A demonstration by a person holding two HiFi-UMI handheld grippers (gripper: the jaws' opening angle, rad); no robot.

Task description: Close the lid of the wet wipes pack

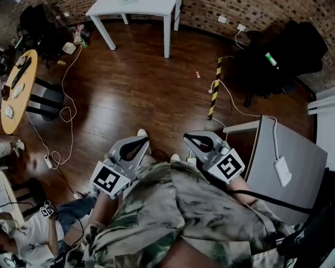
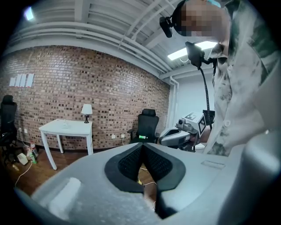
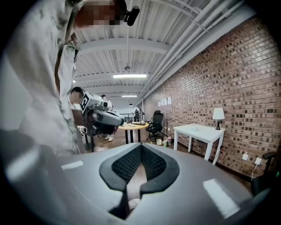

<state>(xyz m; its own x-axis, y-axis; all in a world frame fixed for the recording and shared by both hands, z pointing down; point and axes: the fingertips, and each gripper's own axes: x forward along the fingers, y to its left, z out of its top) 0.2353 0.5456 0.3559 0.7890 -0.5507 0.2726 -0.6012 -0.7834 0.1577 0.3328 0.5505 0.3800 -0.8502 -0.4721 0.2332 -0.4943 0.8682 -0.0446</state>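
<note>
Wet wipes pack not in view
Left hand-held gripper (image 2: 141, 146) and right hand-held gripper (image 3: 140, 146) are held closed, empty; a soft, light pack is expected, best pressed at the lid edge.

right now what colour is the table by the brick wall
White; the table shows best in the left gripper view.

White table (image 1: 133, 8) by brick wall (image 1: 235, 10), round wooden table (image 1: 23, 94) left, grey cabinet (image 1: 298, 146) right, striped floor tape (image 1: 214, 89) between
</note>
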